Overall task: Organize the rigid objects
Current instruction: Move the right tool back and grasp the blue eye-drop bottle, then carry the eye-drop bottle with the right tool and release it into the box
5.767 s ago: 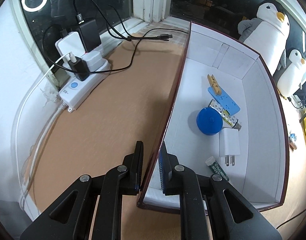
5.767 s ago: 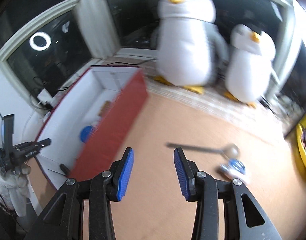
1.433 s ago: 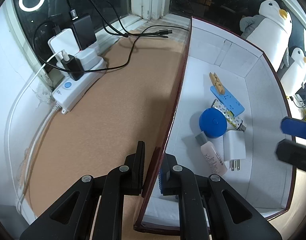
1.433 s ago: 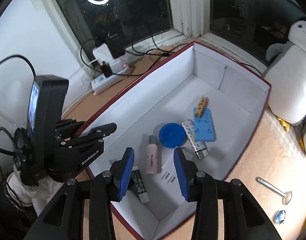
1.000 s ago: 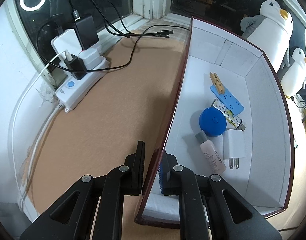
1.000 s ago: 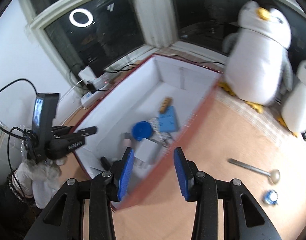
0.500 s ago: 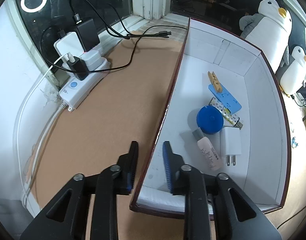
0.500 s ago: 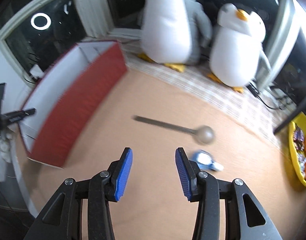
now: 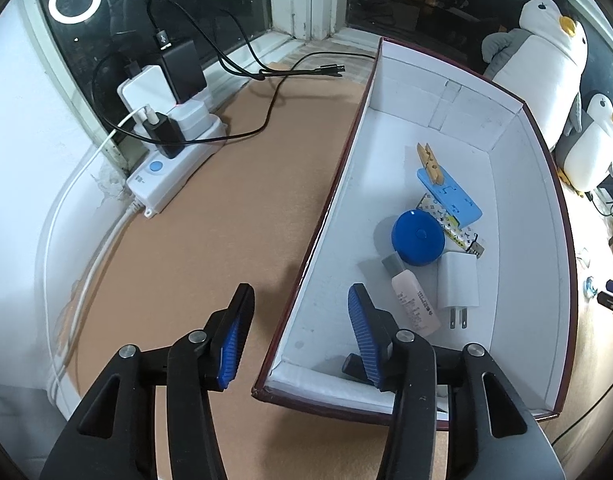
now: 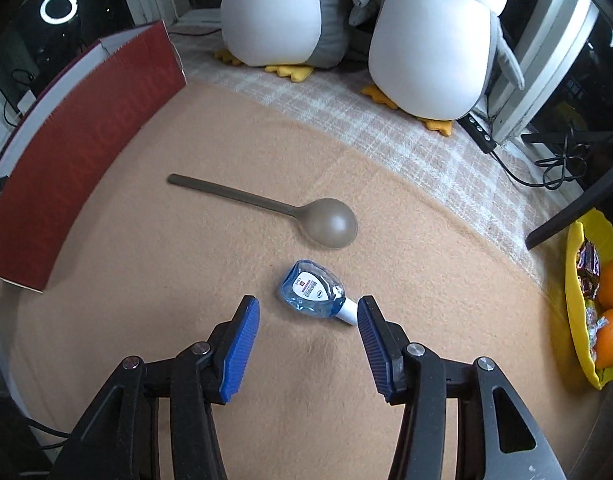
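A red box with a white inside [image 9: 518, 152] holds a blue round lid [image 9: 418, 238], a white charger [image 9: 458, 284], a pink bottle [image 9: 414, 306], a clothespin [image 9: 429, 162] and a blue flat piece [image 9: 450, 196]. My left gripper [image 9: 300, 332] straddles the box's near left wall; its jaws are opening and the pads stand clear of the wall. My right gripper [image 10: 306, 344] points down at the blanket, jaws opening, with nothing gripped. A small clear blue bottle [image 10: 312, 294] lies just ahead of its fingertips. A grey spoon [image 10: 266, 206] lies beyond the bottle. The box [image 10: 78, 152] stands to the left.
A white power strip [image 9: 174, 168] with chargers and black cables sits by the window, left of the box. Two plush penguins [image 10: 434, 40] stand at the back of the blanket. A yellow bowl with oranges [image 10: 586, 300] sits at the right edge.
My left jaws have let go of the box wall and spread apart. My right gripper swung from above the box to the blanket and sank toward the blue bottle, widening slightly.
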A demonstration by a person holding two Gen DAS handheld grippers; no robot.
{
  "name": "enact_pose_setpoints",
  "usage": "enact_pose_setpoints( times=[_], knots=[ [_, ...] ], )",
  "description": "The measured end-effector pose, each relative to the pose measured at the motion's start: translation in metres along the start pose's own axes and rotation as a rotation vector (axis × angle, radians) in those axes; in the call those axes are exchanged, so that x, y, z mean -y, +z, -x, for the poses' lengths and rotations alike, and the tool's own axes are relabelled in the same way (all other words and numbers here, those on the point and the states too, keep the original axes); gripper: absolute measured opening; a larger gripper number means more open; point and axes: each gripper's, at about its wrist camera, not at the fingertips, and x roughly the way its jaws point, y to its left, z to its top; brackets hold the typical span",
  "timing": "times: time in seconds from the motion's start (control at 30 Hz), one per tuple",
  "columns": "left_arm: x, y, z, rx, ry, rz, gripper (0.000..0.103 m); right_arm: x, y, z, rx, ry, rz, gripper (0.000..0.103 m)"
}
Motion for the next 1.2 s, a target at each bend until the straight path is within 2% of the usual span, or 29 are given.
enact_pose_setpoints(
  times=[0.6,0.67,0.7,0.8,0.93,1.2],
  knots=[
    [-0.003,-0.002,0.004,-0.005,0.018,0.012,0.048,0.001,0.010,-0.035,-0.082,0.010,0.068,0.047],
    [-0.004,-0.003,0.003,-0.006,0.018,0.016,0.048,0.002,0.011,-0.035,-0.082,0.020,0.055,0.045],
    [-0.005,-0.003,0.003,-0.006,0.016,0.017,0.048,0.002,0.010,-0.035,-0.083,0.026,0.049,0.040],
    [-0.005,-0.003,0.003,-0.004,0.016,0.015,0.048,0.003,0.009,-0.033,-0.075,0.027,0.036,0.029],
    [-0.006,-0.003,0.001,-0.002,0.018,0.015,0.048,0.000,0.008,-0.031,-0.059,0.008,0.019,0.029],
    [-0.009,0.000,-0.003,0.011,0.008,0.016,0.048,-0.011,0.004,-0.005,0.002,0.032,-0.016,0.029]
  ],
)
